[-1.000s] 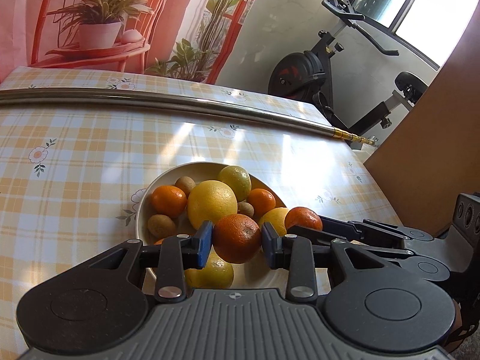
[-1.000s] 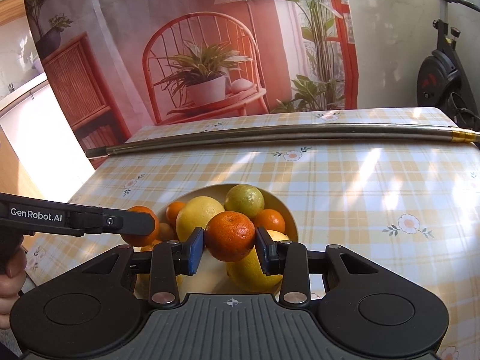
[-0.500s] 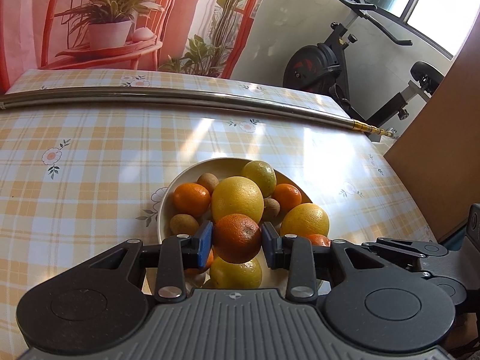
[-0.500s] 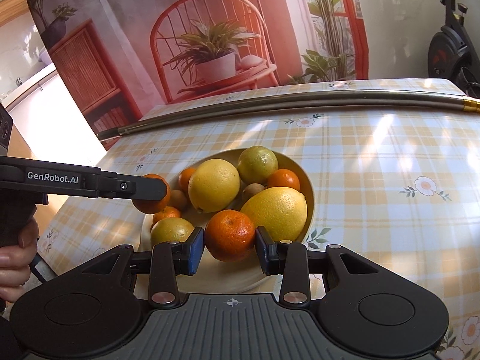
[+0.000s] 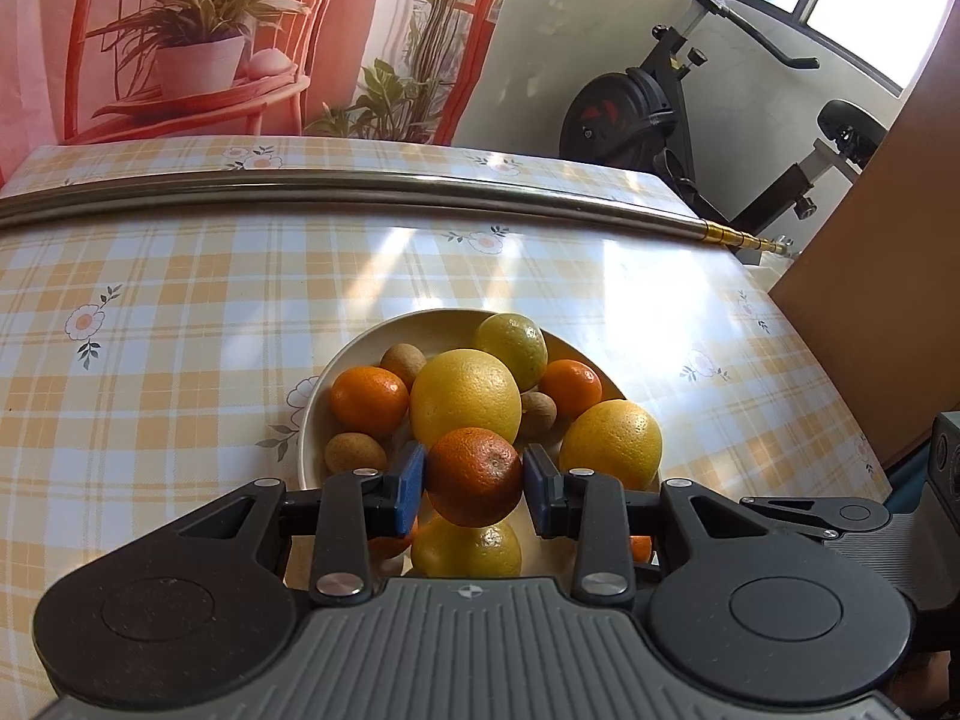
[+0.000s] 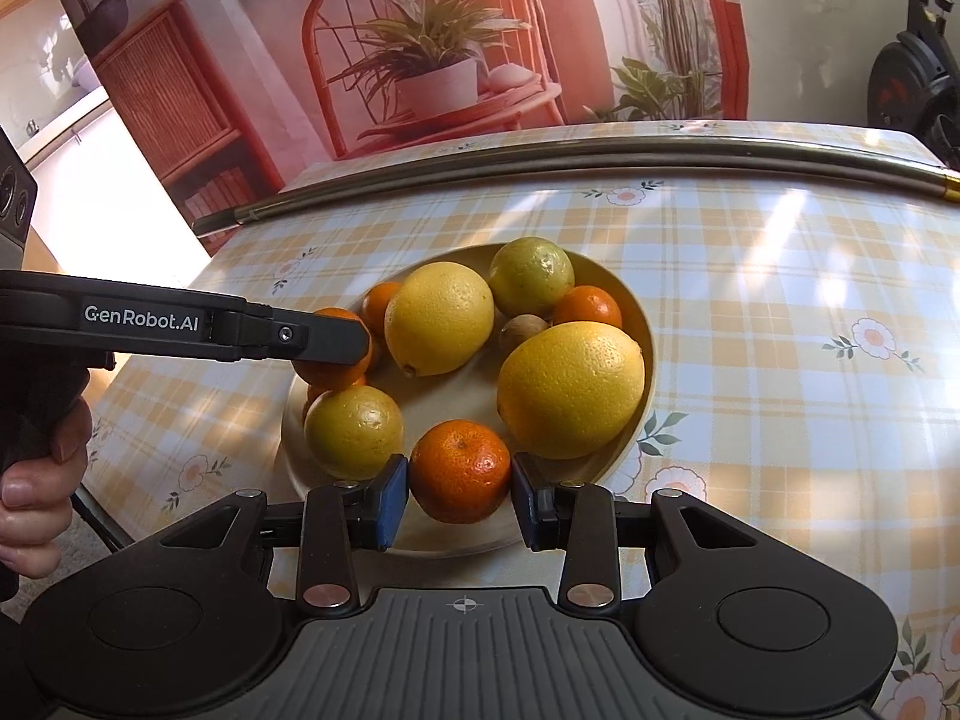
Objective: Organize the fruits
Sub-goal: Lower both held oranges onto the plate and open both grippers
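Since the earlier frame the right gripper (image 6: 459, 501) has dropped toward the near rim of the bowl (image 6: 639, 315), its orange (image 6: 459, 471) now low over that rim; the left gripper (image 5: 474, 489) has barely shifted. Right fingers (image 6: 389, 501) are closed on this orange, blue pads pressed to both sides. Left fingers (image 5: 407, 495) grip a darker orange (image 5: 474, 476) likewise, held above the fruit piled in the bowl on the checked counter (image 5: 180, 312).
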Tool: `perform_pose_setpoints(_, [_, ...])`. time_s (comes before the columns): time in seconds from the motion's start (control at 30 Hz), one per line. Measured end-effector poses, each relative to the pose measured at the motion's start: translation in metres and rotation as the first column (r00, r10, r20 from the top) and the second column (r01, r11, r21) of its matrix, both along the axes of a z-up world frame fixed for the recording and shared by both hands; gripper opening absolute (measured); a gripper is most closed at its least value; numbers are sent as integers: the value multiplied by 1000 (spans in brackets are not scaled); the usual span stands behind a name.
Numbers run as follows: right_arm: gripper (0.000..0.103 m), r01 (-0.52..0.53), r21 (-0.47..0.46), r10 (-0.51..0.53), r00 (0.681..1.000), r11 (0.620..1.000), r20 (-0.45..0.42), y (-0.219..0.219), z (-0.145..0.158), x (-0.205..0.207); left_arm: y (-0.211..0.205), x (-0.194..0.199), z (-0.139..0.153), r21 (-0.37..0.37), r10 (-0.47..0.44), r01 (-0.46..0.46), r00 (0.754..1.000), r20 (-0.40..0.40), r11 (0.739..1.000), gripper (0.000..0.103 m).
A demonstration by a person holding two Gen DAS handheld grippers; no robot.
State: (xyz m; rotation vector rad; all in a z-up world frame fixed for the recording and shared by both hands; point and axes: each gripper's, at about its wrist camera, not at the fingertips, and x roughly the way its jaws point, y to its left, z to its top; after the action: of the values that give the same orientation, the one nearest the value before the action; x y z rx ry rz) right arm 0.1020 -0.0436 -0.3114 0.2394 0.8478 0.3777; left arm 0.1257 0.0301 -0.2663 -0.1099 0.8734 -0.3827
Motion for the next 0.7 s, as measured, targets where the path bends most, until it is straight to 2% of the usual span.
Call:
perform_pose_setpoints(0.37, [35, 16, 10, -16, 1000, 1000, -16, -2, -7, 1, -22, 4, -2, 14, -86, 86, 996, -9, 996, 37])
perform_pose_setpoints(0.7, [35, 10, 20, -9, 1000, 1000, -22, -5, -5, 2, -25, 11, -11, 6, -96, 97, 994, -51, 995, 37])
